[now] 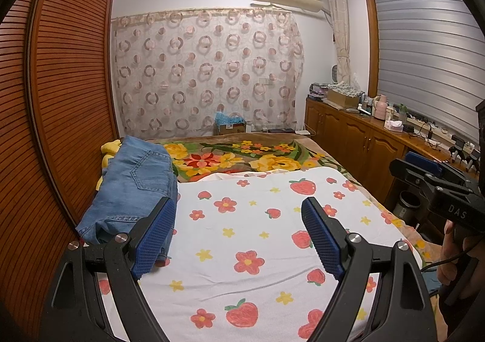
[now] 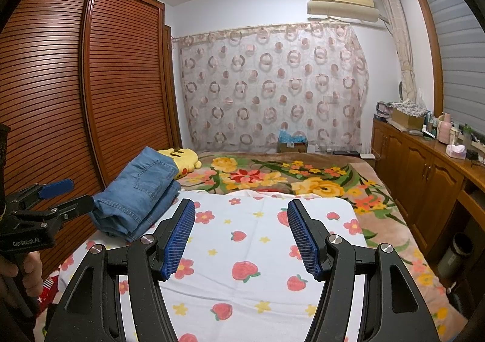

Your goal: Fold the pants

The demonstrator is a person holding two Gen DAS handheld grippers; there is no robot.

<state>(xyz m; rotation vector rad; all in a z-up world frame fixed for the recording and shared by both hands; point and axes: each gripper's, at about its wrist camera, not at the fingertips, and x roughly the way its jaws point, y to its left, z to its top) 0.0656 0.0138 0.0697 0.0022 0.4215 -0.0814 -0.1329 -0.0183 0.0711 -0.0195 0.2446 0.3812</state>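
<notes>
The jeans (image 2: 139, 193) are lying folded in a thick stack at the left edge of the bed, beside the wardrobe (image 2: 60, 99) and in front of a yellow plush toy (image 2: 182, 160), so the folding is looking done to me (any last step would be squaring the layers with gentle presses, not tugging at the denim). The left gripper (image 1: 239, 236) and the right gripper (image 2: 241, 236) are hovering over the strawberry sheet (image 2: 242, 251), tilting slightly downward, both standing apart and gripping nothing, clear of the jeans.
</notes>
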